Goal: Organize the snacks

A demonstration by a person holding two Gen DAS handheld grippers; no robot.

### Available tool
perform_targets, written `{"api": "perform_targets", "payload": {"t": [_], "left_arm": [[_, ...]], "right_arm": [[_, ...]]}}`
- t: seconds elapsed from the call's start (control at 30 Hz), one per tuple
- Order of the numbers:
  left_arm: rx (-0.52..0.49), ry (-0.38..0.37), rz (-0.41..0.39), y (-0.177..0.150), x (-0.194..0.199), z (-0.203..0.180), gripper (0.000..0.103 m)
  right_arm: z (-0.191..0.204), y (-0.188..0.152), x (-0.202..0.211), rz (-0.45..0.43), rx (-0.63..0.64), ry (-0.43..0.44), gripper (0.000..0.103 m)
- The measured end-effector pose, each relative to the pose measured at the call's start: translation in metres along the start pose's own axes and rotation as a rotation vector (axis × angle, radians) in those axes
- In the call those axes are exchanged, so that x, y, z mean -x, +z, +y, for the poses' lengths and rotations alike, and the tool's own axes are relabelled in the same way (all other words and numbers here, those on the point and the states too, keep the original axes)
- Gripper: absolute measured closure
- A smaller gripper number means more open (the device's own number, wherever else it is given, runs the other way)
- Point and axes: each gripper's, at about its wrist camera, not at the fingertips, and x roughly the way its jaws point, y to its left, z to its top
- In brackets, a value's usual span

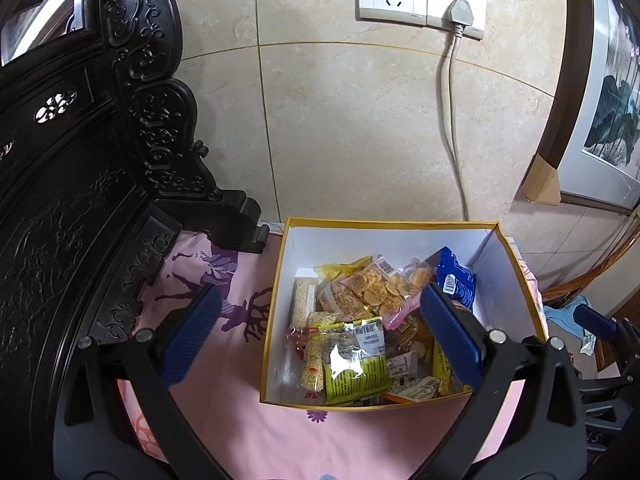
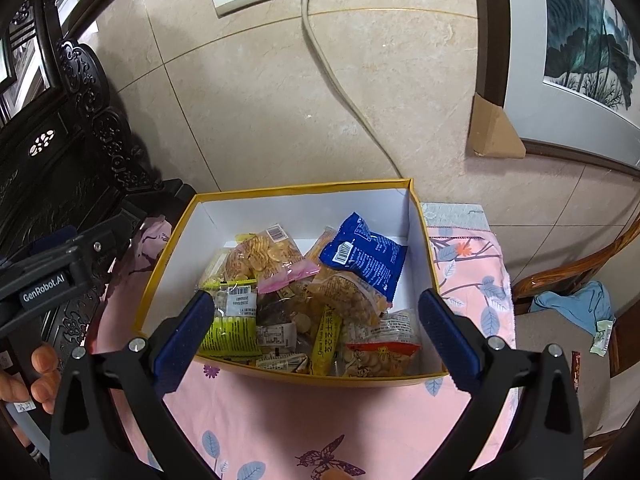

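Note:
A yellow-rimmed white box (image 1: 280, 280) (image 2: 420, 220) stands on a pink cloth and holds several snack packets: a blue packet (image 1: 456, 276) (image 2: 364, 256), a bag of round crackers (image 1: 376, 284) (image 2: 268, 256), and a green-yellow packet (image 1: 352, 368) (image 2: 230, 320). My left gripper (image 1: 320, 336) is open and empty above the box's left part. My right gripper (image 2: 320, 332) is open and empty above the box's near edge. The left gripper's body shows at the left of the right wrist view (image 2: 52, 280).
A dark carved wooden cabinet (image 1: 80, 160) stands left of the box. A tiled wall with sockets and a plugged cable (image 1: 452, 120) is behind. A framed painting (image 2: 580, 60) leans at the right. A wooden chair (image 2: 568, 280) with blue cloth stands right of the table.

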Motion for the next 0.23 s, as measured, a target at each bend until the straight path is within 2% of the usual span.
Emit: {"api": "perform_targets", "payload": {"t": [0.23], "left_arm": [[-0.005,-0.007,0.021,-0.0002,-0.0023,-0.0001,0.002]], "right_arm": [[0.0012,-0.0017,-0.0016,0.009,-0.001,0.002,0.001]]}}
